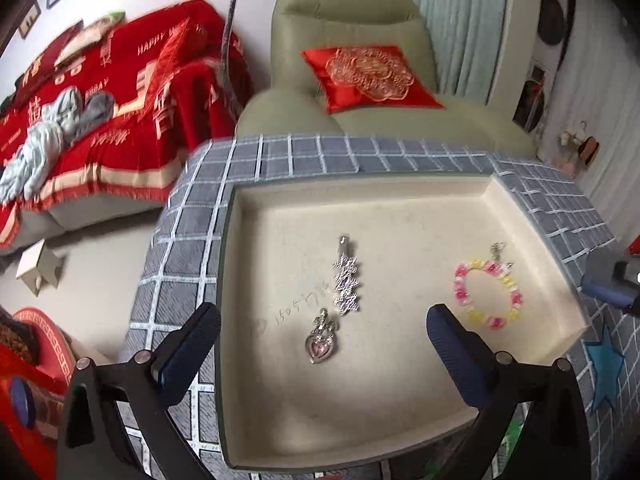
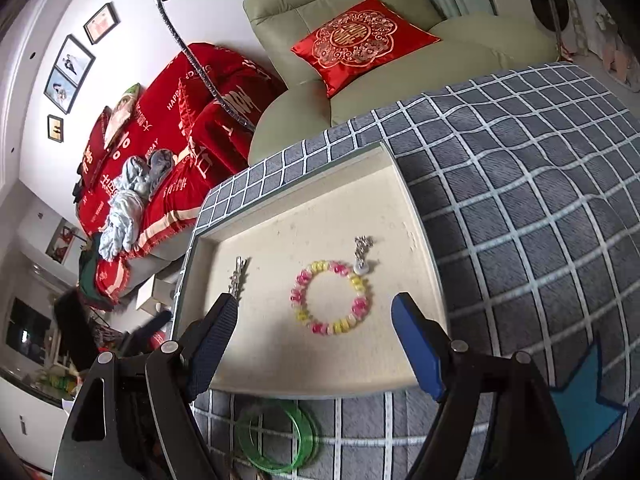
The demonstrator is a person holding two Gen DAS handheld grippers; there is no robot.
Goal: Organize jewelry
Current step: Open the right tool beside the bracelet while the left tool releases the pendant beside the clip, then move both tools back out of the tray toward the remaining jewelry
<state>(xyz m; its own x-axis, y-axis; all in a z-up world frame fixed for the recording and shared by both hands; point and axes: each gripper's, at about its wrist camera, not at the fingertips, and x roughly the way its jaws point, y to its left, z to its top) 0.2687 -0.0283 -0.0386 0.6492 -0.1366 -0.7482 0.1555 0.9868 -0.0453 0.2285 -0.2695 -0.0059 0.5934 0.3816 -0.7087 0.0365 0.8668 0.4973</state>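
Three pieces of jewelry in one cream tray (image 1: 256, 216), none touching another: one silver hair clip (image 1: 347, 278) near the tray's middle, one pink heart pendant (image 1: 320, 340) just beside its near end, one pink-and-yellow bead bracelet (image 1: 488, 292) with a silver clasp well apart toward the tray's right edge. Two green bangles (image 2: 276, 436), overlapping, outside the tray on the checked grey cloth (image 2: 520, 200) of the worktop, just off the tray's near edge. One blue star patch (image 2: 588, 404) on the cloth near the tray's near right corner.

Two grippers, both with fingers spread wide and nothing between the pads. Left gripper (image 1: 324, 344) poised over the tray's near edge, pendant lying in the open gap below, untouched. Right gripper (image 2: 312, 340) likewise above the near edge, bracelet framed between its blue fingers (image 2: 416, 344) but clear of them.

Beyond the worktop's far edge: one pale green armchair (image 1: 352, 20) bearing one red embroidered cushion (image 1: 368, 76); one sofa under a red throw (image 1: 120, 92) off the far left corner, grey clothing heaped on it. One flexible camera stalk (image 2: 192, 60) rising past the left edge. Four framed pictures (image 2: 72, 72) on the wall. Nothing blocking the way to the tray.
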